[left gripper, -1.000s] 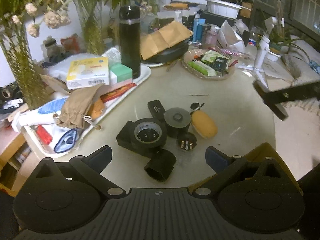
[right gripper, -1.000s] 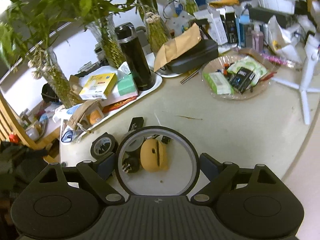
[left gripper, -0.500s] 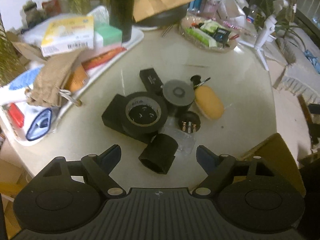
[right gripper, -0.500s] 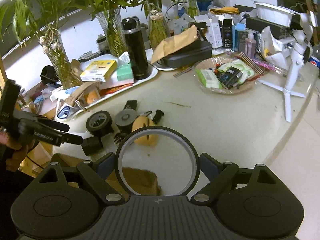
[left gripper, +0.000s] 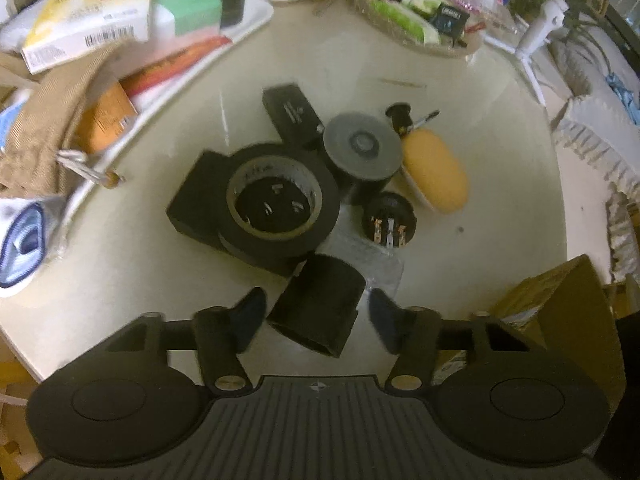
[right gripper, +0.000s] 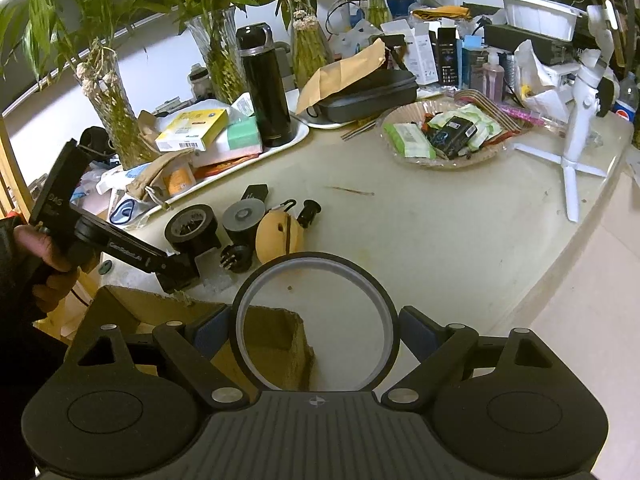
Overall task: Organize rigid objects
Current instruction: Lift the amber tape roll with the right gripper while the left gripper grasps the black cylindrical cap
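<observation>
- Left claw (left gripper: pixel 316 312) is released around the black cap (left gripper: pixel 318 306); closing off-centre could push it off the desk (left gripper: pixel 500 168)
- Right claw (right gripper: pixel 316 330) grasps the ring (right gripper: pixel 316 320); a loose hold may miss the box (right gripper: pixel 276 344)

A pale, rounded table (right gripper: pixel 460 240) carries a small cluster near its front edge: a roll of black tape (left gripper: pixel 276 204) on a black block, a grey-topped canister (left gripper: pixel 362 148), a yellow oval case (left gripper: pixel 434 176), a round black plug (left gripper: pixel 388 222) and a black sleeve (left gripper: pixel 320 310). Further back sit a white tray (right gripper: pixel 296 138), a wicker basket (right gripper: pixel 448 160) and a white tripod (right gripper: pixel 576 136).
</observation>
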The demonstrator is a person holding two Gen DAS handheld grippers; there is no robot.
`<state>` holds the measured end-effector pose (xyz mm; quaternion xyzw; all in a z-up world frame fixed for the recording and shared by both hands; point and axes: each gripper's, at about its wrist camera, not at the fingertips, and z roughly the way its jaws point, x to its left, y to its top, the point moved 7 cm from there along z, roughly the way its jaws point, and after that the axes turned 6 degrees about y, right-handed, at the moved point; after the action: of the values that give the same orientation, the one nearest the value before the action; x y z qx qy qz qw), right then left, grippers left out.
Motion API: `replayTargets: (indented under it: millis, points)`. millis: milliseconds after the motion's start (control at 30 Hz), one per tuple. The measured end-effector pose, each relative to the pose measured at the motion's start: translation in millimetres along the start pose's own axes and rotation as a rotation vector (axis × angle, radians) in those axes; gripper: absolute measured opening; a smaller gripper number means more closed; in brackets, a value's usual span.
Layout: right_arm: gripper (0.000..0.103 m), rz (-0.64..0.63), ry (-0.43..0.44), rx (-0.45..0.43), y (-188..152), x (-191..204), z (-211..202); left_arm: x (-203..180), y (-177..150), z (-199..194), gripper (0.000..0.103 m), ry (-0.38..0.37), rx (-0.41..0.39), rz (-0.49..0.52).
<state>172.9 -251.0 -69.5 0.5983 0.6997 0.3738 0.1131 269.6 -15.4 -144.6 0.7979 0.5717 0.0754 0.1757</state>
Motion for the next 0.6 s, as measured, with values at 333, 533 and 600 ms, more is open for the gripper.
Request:
replayTargets:
  millis: [333, 533, 600]
  points:
    - [0.091, -0.001, 0.014, 0.004, -3.5, 1.6, 0.0, -2.9, -5.5, -5.0, 0.04, -0.012, -0.012, -0.023]
    - [0.091, -0.006, 0.047, 0.004, -3.5, 10.4, -3.7, -4.0, -7.2, -24.8, 0.04, 0.003, -0.05, -0.04]
    - [0.091, -0.009, 0.06, 0.004, -3.4, 14.6, -5.6, -5.7, -7.6, -33.9, 0.04, 0.003, -0.068, -0.039]
